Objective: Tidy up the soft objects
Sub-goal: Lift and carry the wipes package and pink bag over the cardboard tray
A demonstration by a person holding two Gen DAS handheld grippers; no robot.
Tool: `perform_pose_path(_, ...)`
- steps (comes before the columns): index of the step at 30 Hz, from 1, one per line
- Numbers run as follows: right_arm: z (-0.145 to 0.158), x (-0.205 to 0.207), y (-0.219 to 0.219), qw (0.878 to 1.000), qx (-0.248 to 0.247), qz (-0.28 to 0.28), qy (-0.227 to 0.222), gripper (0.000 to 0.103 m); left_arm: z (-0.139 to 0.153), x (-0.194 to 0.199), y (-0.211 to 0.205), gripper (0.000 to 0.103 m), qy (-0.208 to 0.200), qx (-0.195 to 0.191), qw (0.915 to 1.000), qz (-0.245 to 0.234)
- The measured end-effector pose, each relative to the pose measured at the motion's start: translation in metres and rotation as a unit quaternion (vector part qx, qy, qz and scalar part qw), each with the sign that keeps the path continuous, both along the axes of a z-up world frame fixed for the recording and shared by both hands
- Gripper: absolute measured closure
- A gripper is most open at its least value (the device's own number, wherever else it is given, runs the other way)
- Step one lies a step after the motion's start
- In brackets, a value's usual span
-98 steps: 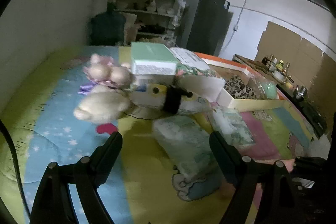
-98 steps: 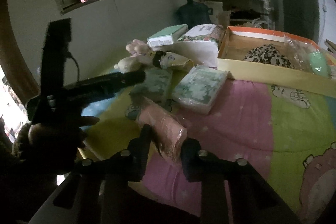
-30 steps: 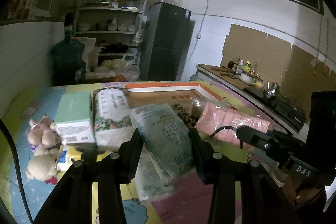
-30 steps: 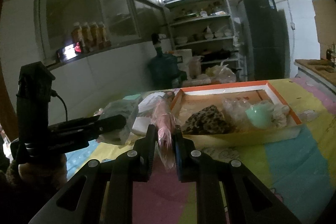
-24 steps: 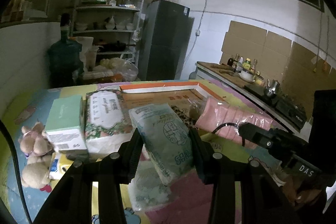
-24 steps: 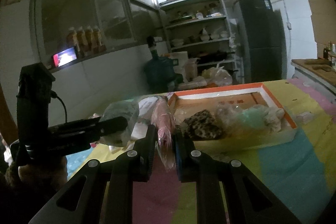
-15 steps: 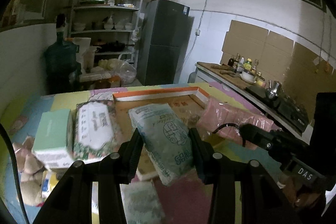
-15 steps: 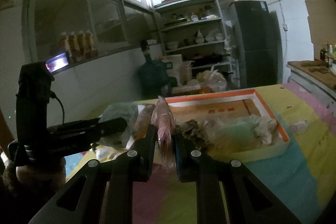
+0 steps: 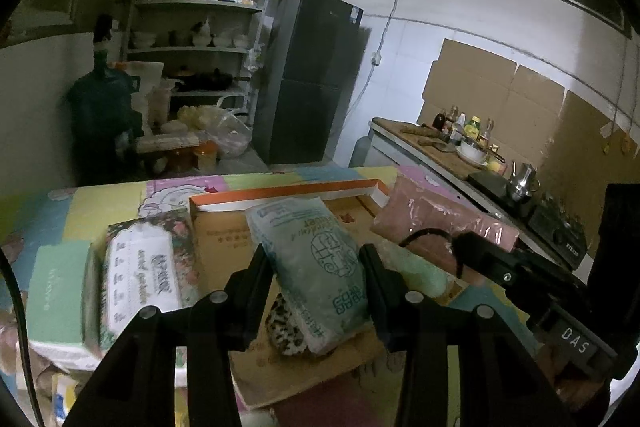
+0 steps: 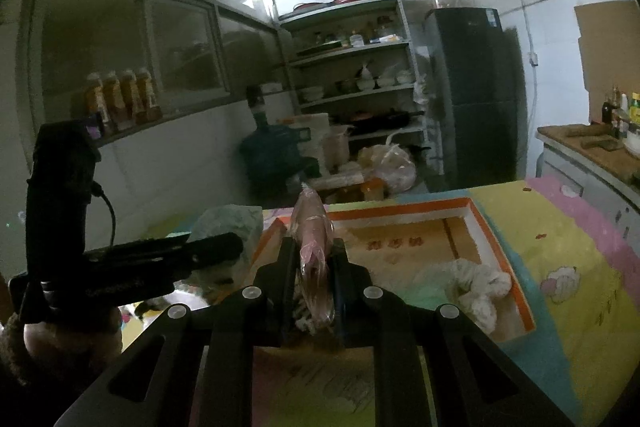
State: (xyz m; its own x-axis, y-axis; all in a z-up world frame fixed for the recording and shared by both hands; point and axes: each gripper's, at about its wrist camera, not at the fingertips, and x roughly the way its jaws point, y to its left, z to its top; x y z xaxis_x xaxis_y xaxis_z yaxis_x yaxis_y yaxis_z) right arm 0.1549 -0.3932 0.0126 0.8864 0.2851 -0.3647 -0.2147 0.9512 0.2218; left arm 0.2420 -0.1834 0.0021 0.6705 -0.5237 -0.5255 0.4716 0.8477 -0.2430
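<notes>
On the far left of the colourful sheet-covered surface, seen from the left wrist view, a pale green box lies next to a floral-printed tissue pack, both just outside the orange-rimmed cardboard tray. Inside the tray, a leopard-print cloth shows under the held packet, and the right wrist view shows a knotted white cloth against the tray's right wall. Behind the surface stand a dark water jug, open shelves of crockery and a dark fridge; a counter with bottles and a kettle runs along the right. The left gripper is level over the tray, its jaws clamped on the sides of a green-printed soft packet that points toward the tray's far rim. To its right, the right gripper hovers above the tray's near-left part, jaws pressed tight on a pink plastic-wrapped pack held edge-on; in the left view the same pack juts over the tray's right corner, hiding the contents there.
</notes>
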Motion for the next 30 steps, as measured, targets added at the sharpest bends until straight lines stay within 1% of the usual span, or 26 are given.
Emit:
perform_pose_path(9,-0.009,0.027,-0.014,1.000,0.005,-0.010,0.010,0.086,-0.006,0.027,-0.018,0.058,0.012,0.002,0.9999,-0.002)
perform_pose_path(16,-0.017,0.045,-0.026,0.999,0.012,-0.022,0.021,0.086,-0.015,0.048,-0.031,0.059,0.031,0.002,0.9995,-0.002)
perform_pose_path(23,-0.025,0.061,-0.041,0.998,0.015,-0.045,0.038,0.086,-0.030,0.067,-0.044,0.059,0.059,0.015,0.9981,-0.006)
perform_pose_path(30,-0.040,0.073,-0.051,0.996,0.021,-0.049,0.065,0.086,-0.045,0.078,-0.051,0.058,0.079,0.032,0.9963,-0.008)
